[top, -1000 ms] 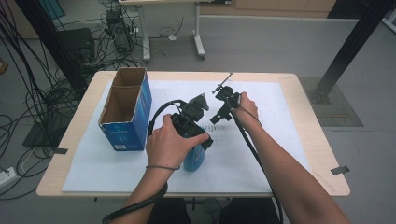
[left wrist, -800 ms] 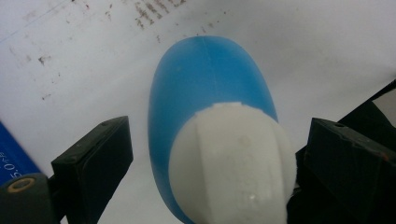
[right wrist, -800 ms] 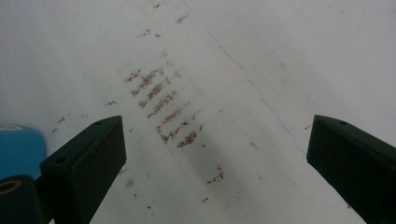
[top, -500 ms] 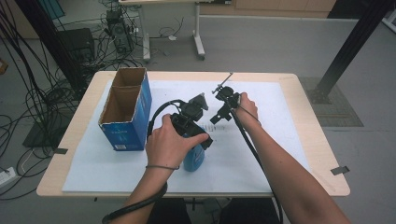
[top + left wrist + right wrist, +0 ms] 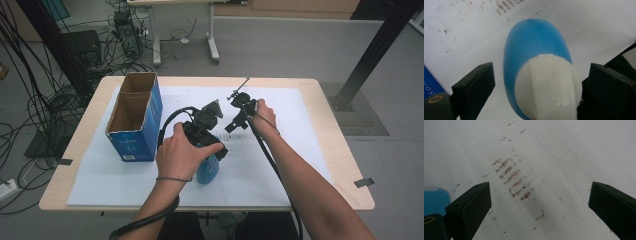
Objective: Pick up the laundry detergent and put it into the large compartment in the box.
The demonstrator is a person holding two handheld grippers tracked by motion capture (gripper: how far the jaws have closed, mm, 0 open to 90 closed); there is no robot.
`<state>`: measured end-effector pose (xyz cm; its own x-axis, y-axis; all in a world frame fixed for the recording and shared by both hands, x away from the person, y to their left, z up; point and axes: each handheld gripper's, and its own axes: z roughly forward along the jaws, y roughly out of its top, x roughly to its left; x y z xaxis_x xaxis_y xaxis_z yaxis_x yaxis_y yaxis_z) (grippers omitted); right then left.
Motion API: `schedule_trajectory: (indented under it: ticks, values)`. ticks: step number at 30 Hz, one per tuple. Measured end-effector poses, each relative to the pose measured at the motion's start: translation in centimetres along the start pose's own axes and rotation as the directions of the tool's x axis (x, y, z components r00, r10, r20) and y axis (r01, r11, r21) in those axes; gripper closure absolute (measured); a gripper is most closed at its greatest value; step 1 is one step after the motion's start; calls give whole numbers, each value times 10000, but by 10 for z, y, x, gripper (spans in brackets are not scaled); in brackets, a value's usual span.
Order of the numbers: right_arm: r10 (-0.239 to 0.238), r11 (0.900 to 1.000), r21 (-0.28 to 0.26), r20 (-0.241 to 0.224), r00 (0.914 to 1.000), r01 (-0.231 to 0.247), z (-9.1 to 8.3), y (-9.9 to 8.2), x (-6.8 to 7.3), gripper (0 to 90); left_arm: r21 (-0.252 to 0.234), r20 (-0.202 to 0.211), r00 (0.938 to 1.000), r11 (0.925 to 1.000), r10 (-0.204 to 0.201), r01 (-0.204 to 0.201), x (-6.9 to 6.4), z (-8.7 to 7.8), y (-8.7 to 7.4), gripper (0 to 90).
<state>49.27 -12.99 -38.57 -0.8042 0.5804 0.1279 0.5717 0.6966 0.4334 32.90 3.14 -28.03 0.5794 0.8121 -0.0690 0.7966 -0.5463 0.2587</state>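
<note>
A blue bottle (image 5: 534, 42) with a white cap (image 5: 549, 85) stands upright on the white sheet (image 5: 300, 150), near the front middle of the table. My left gripper (image 5: 539, 82) points down over it, its jaws either side of the cap. The right-hand pad (image 5: 609, 90) sits against the cap, while a clear gap separates the left-hand pad (image 5: 476, 87) from it. In the high view a hand covers most of the left gripper (image 5: 202, 127) above the bottle (image 5: 207, 170). My right gripper (image 5: 240, 117) hovers open over brown smudges on the sheet (image 5: 514, 177), nothing between its jaws (image 5: 540, 205).
An open-topped blue cardboard box (image 5: 135, 117) stands at the left of the wooden table (image 5: 335, 125). A blue patch (image 5: 434, 200) shows at the left edge of the right gripper view. Cables and black stands crowd the floor beyond the table.
</note>
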Motion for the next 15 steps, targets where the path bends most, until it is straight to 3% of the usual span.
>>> schedule_trajectory:
  ticks: [15]
  values:
    - [11,10000,2,-53,10000,-11,1,0,0,39,86,61,10000,10000,-7,7,2,2,2,162]
